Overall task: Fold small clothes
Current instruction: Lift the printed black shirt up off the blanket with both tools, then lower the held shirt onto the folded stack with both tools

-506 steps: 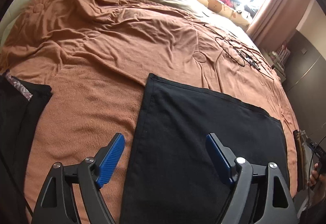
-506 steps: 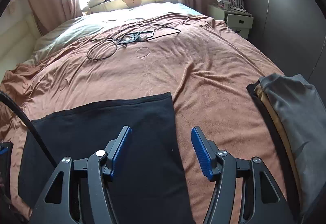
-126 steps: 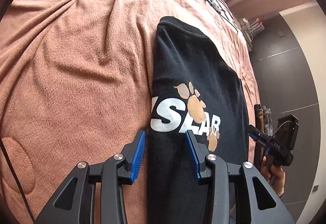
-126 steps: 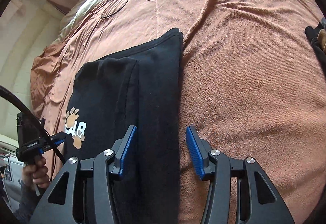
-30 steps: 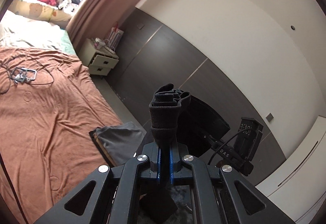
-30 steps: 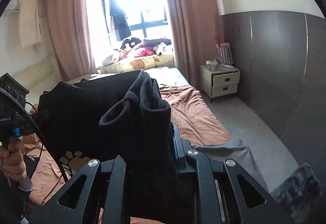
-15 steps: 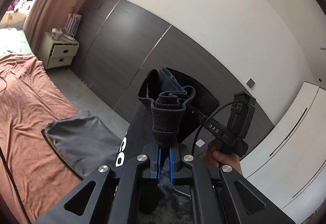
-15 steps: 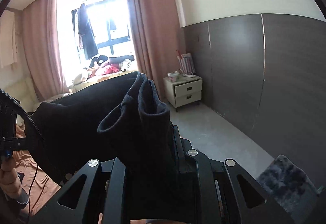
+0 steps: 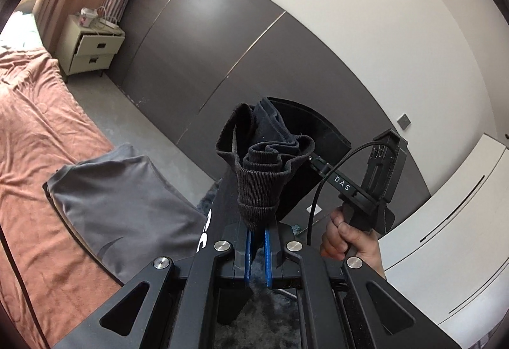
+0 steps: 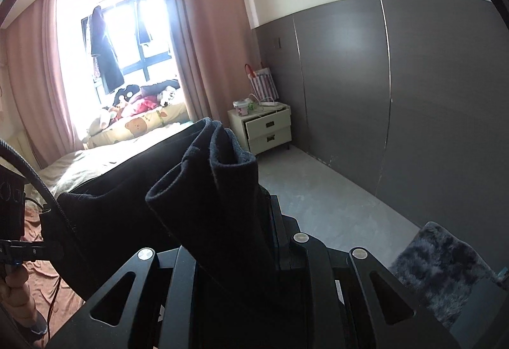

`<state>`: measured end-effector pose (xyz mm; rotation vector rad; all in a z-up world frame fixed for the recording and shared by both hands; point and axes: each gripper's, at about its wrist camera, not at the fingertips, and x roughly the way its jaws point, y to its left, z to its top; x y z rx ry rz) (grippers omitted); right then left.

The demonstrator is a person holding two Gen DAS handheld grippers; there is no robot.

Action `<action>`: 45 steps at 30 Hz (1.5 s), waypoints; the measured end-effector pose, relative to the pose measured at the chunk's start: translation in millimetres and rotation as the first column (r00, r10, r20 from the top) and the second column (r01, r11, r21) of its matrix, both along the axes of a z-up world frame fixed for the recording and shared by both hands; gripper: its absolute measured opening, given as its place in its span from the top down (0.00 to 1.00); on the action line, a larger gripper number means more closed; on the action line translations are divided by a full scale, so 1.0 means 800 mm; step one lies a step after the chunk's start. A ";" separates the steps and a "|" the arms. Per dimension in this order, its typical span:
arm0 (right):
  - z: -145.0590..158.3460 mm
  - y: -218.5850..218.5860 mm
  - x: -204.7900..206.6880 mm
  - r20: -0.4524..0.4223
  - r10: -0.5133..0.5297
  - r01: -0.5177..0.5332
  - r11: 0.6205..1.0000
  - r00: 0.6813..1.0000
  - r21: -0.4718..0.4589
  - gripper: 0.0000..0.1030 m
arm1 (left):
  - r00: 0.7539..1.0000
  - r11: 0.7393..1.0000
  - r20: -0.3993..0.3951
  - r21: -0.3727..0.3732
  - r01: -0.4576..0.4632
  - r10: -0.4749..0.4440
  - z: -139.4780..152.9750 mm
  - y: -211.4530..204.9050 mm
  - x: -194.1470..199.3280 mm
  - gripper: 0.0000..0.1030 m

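The folded black T-shirt (image 9: 264, 183) hangs in the air between both grippers, off the bed. My left gripper (image 9: 257, 241) is shut on one bunched end of it, the ribbed edge sticking up above the blue pads. My right gripper (image 10: 235, 241) is shut on the other end of the black T-shirt (image 10: 203, 190), whose cloth hides its fingertips. In the left wrist view a hand (image 9: 346, 241) holds the right gripper's handle. A little white print shows on the shirt's hanging side.
A folded grey garment (image 9: 121, 206) lies at the edge of the brown bed (image 9: 38, 139). A dark fluffy rug (image 10: 442, 266) lies on the grey floor. A white nightstand (image 10: 267, 126) stands by the dark wall panels, with pink curtains and a window behind.
Both grippers have kept swinging the held shirt away from the bed toward the dark wall. The grey garment now sits larger in the left wrist view.
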<state>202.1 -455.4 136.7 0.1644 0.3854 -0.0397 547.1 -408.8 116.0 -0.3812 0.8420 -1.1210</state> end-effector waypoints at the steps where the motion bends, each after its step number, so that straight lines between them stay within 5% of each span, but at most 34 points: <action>1: -0.008 0.008 0.010 -0.014 0.003 -0.003 1.000 1.000 0.006 0.86 | 1.000 1.000 -0.009 0.006 -0.011 0.011 -0.008 0.001 0.012 0.94; 17: -0.060 0.139 0.149 -0.156 0.010 -0.012 1.000 0.988 -0.012 0.86 | 0.983 0.990 -0.118 0.044 -0.134 0.138 -0.112 0.024 0.178 0.94; 28: -0.103 0.196 0.257 -0.275 0.032 -0.037 0.999 0.961 -0.015 0.86 | 0.944 0.969 -0.226 0.115 -0.220 0.241 -0.219 0.049 0.260 0.94; 31: -0.114 0.192 0.291 -0.331 0.018 -0.031 0.999 0.943 -0.034 0.77 | 0.906 0.943 -0.289 0.215 -0.253 0.309 -0.257 0.054 0.281 0.88; 33: -0.106 0.173 0.299 -0.338 -0.027 0.011 0.999 0.941 -0.047 0.33 | 0.883 0.931 -0.324 0.253 -0.265 0.340 -0.280 0.059 0.290 0.86; 35: -0.083 0.139 0.311 -0.313 -0.067 0.051 0.997 0.947 -0.059 0.23 | 0.876 0.914 -0.301 0.276 -0.298 0.377 -0.291 0.068 0.289 0.79; 38: -0.083 0.137 0.308 -0.303 -0.060 0.054 0.998 0.951 -0.027 0.23 | 0.870 0.896 -0.270 0.293 -0.333 0.411 -0.297 0.082 0.288 0.51; 43: -0.133 0.126 0.284 -0.371 -0.078 0.063 0.997 0.925 -0.051 0.24 | 0.873 0.883 -0.234 0.312 -0.350 0.428 -0.295 0.086 0.292 0.45; 45: -0.143 0.117 0.281 -0.407 -0.066 0.042 0.997 0.911 -0.070 0.46 | 0.881 0.882 -0.216 0.325 -0.342 0.421 -0.296 0.081 0.295 0.45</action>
